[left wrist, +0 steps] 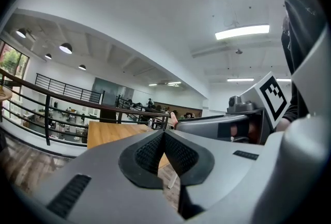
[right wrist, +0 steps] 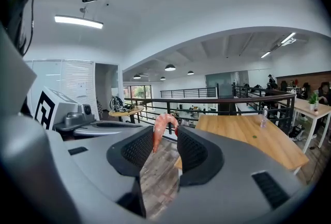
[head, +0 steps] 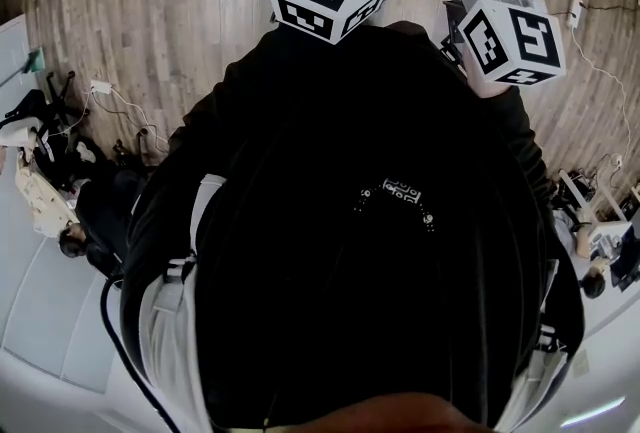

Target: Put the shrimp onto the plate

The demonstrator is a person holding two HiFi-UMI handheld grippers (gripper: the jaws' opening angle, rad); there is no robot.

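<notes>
Carrying the shrimp pinched in our right tool, left tool closed and empty, we next need the plate.

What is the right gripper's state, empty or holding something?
Holding. In its own view the right gripper has its jaws closed on a pink shrimp curled between the pads.

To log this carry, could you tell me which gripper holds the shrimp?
The right gripper: its jaws pinch the shrimp; the left gripper is shut, empty.
</notes>
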